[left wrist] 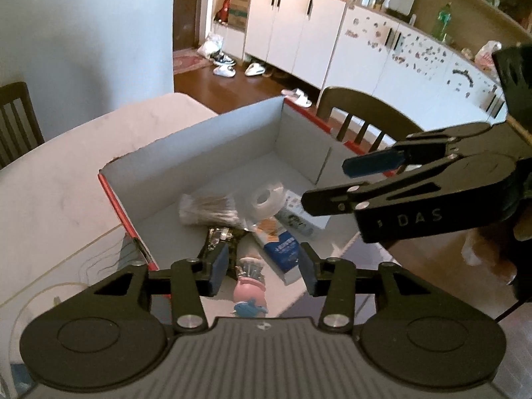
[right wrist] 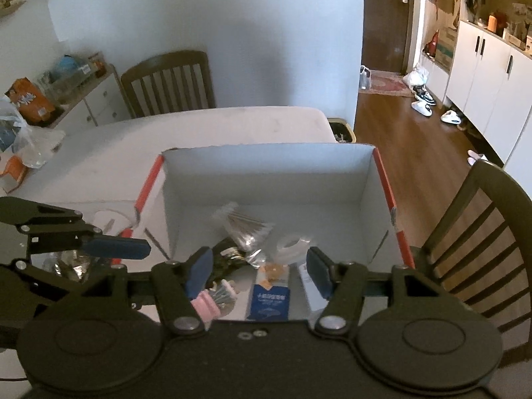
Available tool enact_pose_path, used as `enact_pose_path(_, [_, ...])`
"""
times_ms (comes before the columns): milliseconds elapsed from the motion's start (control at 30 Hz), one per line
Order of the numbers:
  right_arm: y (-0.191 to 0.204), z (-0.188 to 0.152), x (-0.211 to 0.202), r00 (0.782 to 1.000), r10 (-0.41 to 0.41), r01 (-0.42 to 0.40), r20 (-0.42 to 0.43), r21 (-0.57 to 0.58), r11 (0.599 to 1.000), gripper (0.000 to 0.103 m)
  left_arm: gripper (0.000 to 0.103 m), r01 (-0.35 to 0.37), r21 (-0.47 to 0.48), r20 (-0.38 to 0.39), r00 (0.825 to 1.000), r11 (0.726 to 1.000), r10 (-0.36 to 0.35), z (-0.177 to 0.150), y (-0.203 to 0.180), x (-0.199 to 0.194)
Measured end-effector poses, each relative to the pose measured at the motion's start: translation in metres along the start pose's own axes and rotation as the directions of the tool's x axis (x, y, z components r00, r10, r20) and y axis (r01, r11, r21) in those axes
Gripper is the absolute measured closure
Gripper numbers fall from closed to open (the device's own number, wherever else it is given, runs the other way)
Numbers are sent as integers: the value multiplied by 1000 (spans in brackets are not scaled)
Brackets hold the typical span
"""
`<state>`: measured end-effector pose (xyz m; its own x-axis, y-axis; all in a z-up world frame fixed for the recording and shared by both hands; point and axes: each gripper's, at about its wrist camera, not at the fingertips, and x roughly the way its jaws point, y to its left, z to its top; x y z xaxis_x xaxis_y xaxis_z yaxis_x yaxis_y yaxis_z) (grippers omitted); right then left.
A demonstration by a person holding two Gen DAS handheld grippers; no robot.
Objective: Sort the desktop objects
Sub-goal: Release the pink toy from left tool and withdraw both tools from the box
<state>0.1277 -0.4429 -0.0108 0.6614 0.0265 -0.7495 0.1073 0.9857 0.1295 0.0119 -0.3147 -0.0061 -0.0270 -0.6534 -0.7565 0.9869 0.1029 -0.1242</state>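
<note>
An open cardboard box (left wrist: 232, 139), white inside and red outside, stands on the pale table (left wrist: 60, 179). In it lie a bag of cotton swabs (left wrist: 209, 211), a clear tape roll (left wrist: 266, 198), a blue packet (left wrist: 281, 249), a small white carton (left wrist: 299, 219), a dark packet (left wrist: 219, 236) and a pink holder (left wrist: 249, 287) of small metal pieces. My left gripper (left wrist: 262, 269) hangs open over the box's near end, above the pink holder. My right gripper (right wrist: 259, 274) is open too, above the blue packet (right wrist: 269, 301). Neither holds anything. In the left wrist view, the right gripper (left wrist: 324, 183) reaches in from the right.
Dark wooden chairs stand at the far side (right wrist: 169, 81) and right of the box (right wrist: 475, 232). Plastic bags and an orange item (right wrist: 20, 146) lie at the table's left. A thin cable (left wrist: 50, 292) lies on the table near the box. White cabinets (left wrist: 299, 30) line the room.
</note>
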Motion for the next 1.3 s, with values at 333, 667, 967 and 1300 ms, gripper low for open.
enact_pose_path(333, [26, -11, -17, 999, 23, -23, 43, -1, 1000, 36, 43, 16, -24, 69, 998, 1000, -14, -24, 8, -40])
enact_pose_path(667, [55, -21, -25, 997, 28, -27, 68, -5, 1000, 25, 31, 19, -33, 111, 994, 999, -15, -39, 22, -71])
enact_pose_path(967, [77, -31, -33, 994, 18, -20, 111, 14, 1000, 9, 23, -4, -38, 122, 993, 999, 9, -57, 41, -90])
enact_pose_path(1300, [111, -42, -34, 992, 0, -2, 123, 16, 1000, 8, 19, -45, -52, 120, 991, 998, 51, -78, 67, -108])
